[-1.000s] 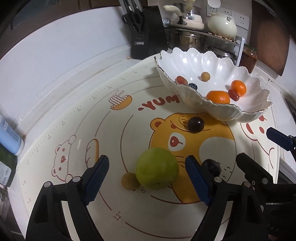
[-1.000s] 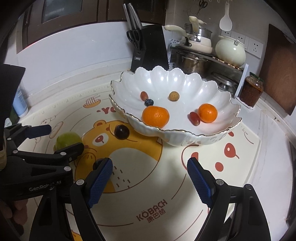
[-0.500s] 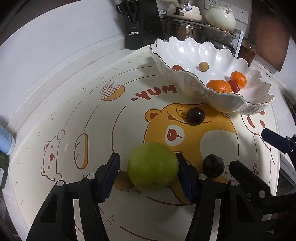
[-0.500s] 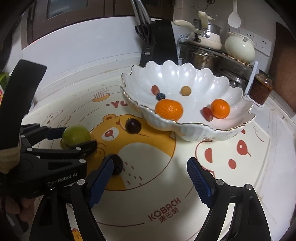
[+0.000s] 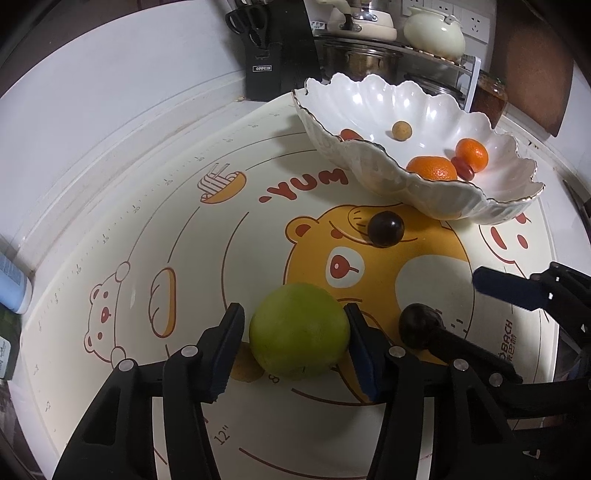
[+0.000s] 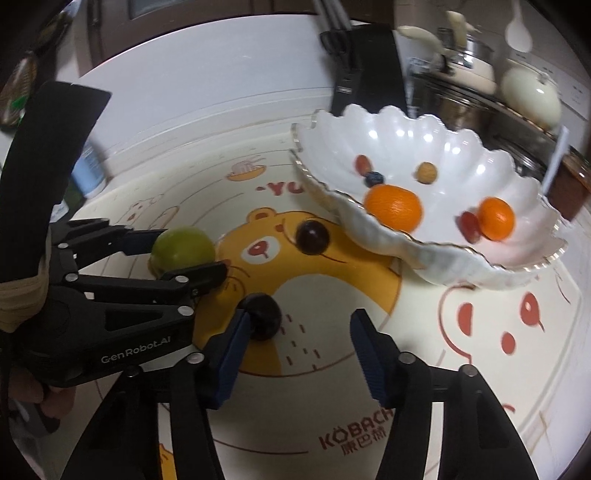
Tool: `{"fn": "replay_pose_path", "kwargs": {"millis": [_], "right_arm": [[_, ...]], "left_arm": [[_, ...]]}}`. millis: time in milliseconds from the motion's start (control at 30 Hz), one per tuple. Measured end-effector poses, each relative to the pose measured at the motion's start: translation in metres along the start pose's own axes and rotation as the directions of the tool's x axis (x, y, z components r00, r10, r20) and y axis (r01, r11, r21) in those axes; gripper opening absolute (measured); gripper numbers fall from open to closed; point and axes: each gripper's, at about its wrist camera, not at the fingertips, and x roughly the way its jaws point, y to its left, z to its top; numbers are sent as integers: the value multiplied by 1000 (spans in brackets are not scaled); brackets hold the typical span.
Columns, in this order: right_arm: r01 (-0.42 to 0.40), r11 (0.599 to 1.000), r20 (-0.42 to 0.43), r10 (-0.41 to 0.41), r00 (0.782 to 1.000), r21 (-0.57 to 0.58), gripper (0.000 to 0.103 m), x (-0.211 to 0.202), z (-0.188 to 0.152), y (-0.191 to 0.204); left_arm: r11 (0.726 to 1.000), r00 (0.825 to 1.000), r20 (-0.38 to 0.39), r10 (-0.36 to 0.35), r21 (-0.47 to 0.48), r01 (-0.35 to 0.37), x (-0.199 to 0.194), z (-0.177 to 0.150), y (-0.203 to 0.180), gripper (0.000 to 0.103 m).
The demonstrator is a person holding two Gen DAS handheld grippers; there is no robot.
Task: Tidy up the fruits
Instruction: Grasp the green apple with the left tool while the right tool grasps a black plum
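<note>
Kitchen clutter lines the back of the counter: a black knife block (image 5: 273, 55), pots and a cream teapot (image 5: 434, 31), with a printed bear mat (image 5: 184, 229) spread over the white worktop in front. Your left gripper (image 5: 295, 332) has its pads on either side of the green fruit (image 5: 299, 330), the right pad touching the skin and the left pad at most a sliver off, so finish the squeeze evenly before you lift. Grip across the widest part; a round, smooth fruit like this probably rolls out if you pinch high. A small tan fruit (image 5: 245, 363) sits just beside it, so lift straight up to avoid nudging it.

Your right gripper (image 6: 295, 339) stands wide apart, holding nothing, with a dark plum (image 6: 262, 315) touching its left pad. Shift left to centre the plum between the pads. A second dark plum (image 6: 312, 236) waits near the scalloped white bowl (image 6: 517, 262), which already holds two oranges and several small fruits.
</note>
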Motion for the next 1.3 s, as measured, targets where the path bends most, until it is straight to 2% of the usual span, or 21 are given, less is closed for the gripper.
{"fn": "replay_pose_path", "kwargs": {"millis": [267, 400, 467, 567, 600, 700, 767, 1300], "right_arm": [[-118, 992, -41, 116, 992, -35, 53, 11, 8, -6], [-169, 985, -49, 167, 985, -30, 45, 16, 9, -7], [-192, 981, -53, 190, 980, -36, 38, 18, 10, -6], [-212, 974, -73, 207, 976, -79, 35, 23, 7, 7], [-191, 976, -56, 186, 981, -103, 31, 22, 6, 14], [-168, 980, -32, 165, 986, -107, 27, 21, 6, 19], [-198, 978, -35, 196, 980, -71, 27, 21, 6, 15], [-100, 993, 27, 102, 994, -71, 27, -1, 2, 13]], "left_arm": [[1000, 1000, 9, 5, -4, -5, -2, 0, -1, 48], [1000, 1000, 13, 5, -14, -5, -3, 0, 1, 47], [1000, 1000, 13, 1, -18, -1, -4, 0, 1, 47], [1000, 1000, 15, 14, -7, -14, -4, -1, -2, 47], [1000, 1000, 17, 15, -9, -14, -5, -2, -2, 47], [999, 1000, 15, -9, -40, 10, -5, -2, 4, 48], [999, 1000, 14, -13, -49, 13, -6, -3, 5, 48], [998, 1000, 29, -2, -62, 4, -16, -4, -1, 47]]}}
